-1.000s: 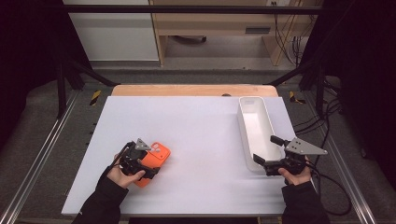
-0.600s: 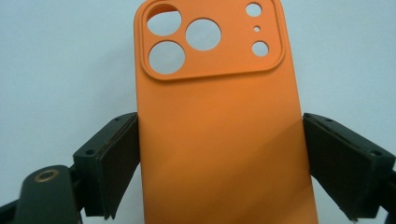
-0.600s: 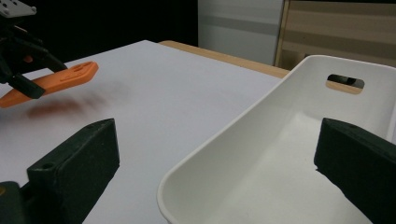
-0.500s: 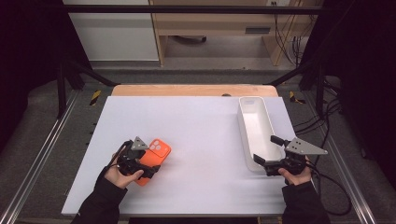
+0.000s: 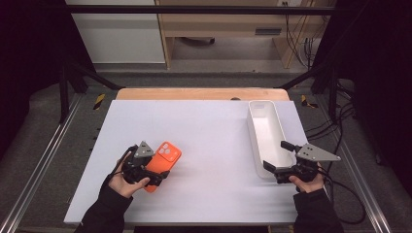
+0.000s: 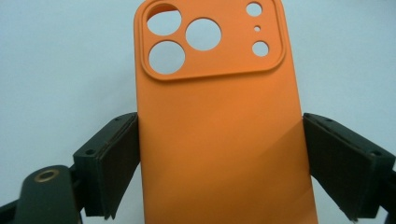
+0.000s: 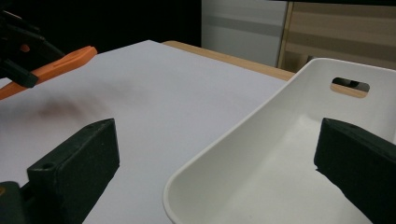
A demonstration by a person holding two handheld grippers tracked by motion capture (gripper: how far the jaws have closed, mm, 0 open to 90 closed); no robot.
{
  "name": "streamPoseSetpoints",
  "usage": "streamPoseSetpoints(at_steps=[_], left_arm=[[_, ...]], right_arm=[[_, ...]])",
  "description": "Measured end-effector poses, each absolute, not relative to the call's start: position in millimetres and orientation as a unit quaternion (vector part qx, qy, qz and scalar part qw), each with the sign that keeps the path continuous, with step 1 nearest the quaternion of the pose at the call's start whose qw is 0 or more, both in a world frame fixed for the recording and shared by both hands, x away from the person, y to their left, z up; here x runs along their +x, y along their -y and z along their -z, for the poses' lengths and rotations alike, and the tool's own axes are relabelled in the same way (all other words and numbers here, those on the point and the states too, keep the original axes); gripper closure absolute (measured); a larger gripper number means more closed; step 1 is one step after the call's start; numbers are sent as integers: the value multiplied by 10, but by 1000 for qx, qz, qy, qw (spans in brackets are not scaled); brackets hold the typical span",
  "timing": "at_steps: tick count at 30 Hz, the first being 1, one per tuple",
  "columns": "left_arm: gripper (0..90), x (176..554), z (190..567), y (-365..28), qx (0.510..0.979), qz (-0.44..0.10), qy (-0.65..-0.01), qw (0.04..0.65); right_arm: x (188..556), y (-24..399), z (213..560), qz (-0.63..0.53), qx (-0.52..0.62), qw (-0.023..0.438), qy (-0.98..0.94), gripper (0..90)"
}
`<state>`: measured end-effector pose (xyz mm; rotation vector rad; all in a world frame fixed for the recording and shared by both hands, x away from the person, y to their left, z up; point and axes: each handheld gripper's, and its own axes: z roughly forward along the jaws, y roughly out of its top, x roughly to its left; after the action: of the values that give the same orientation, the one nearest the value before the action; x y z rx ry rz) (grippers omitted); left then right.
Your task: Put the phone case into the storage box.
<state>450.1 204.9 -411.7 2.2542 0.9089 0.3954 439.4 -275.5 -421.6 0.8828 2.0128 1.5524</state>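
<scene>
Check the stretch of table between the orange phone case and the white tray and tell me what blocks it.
Nothing visible does. The orange phone case is clamped in the left gripper, and the table between it and the white tray lies bare. The right gripper straddles the tray's near end, jaws open.

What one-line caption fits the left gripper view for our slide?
Left gripper clamps an orange phone case by its long edges, camera cut-outs at the far end, above the white table.
</scene>
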Motion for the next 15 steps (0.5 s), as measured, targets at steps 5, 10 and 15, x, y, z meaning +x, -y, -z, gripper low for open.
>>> streamPoseSetpoints(at_steps=[5, 10, 15], left_arm=[[133, 4465, 4076, -2011, 864, -152, -336, 342], [133, 4437, 4054, -1973, 867, -153, -324, 347], [133, 4407, 4034, -1930, 869, -153, -311, 352]], right_arm=[[4394, 2737, 4207, -561, 315, 223, -732, 5], [4391, 2719, 4204, -560, 313, 222, -735, 5], [4389, 2699, 4199, -558, 309, 221, -738, 5]])
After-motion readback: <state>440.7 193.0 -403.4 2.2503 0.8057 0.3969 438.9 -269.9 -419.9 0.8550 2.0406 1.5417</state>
